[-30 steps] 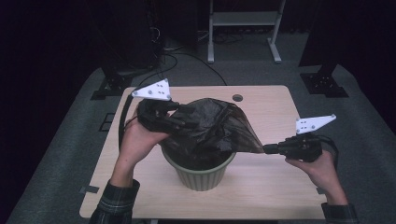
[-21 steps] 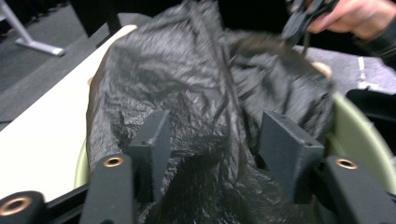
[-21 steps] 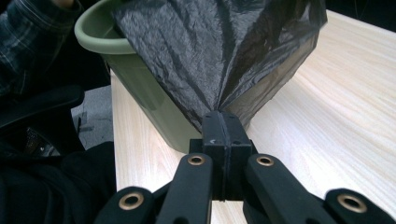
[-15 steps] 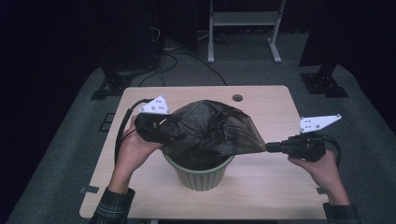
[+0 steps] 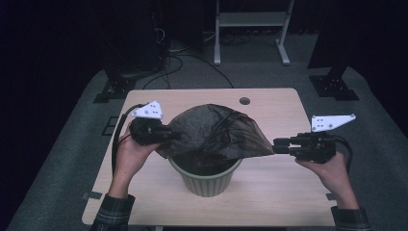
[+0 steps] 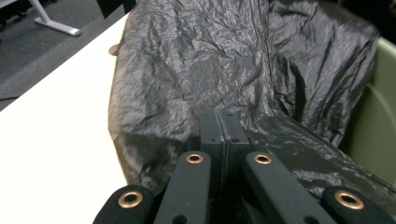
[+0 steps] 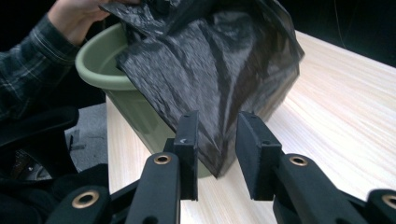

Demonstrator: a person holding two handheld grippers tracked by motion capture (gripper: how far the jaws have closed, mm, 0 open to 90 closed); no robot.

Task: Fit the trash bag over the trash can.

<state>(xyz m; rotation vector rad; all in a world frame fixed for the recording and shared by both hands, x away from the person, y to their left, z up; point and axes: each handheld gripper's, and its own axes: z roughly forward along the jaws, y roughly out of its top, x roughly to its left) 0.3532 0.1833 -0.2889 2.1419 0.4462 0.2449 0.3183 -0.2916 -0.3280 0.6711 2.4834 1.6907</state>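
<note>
A black plastic bag (image 5: 216, 130) (image 6: 196, 60) (image 7: 210, 70) drapes over a green pot (image 5: 207, 180) (image 6: 378, 121) (image 7: 100, 70) at the middle of the table. My left gripper (image 5: 169, 137) (image 6: 224, 119) is at the bag's left edge. Its jaws have just been closing and now stand pressed together, with a fold of the film pinched between them. My right gripper (image 5: 278, 146) (image 7: 218, 135) is level at the bag's right corner. Its jaws have just been opening. The corner hangs loosely in the gap between them.
The pale wooden table (image 5: 288, 192) has a cable hole (image 5: 244, 101) near its far edge. A white metal stand (image 5: 250, 19) and dark equipment bases (image 5: 334, 84) stand on the grey floor beyond. Cables (image 5: 187, 60) lie on the floor behind the table.
My left hand came down and outward along the bag's left side and its jaws shut on the film. The right jaws parted and let go of the bag's corner.
</note>
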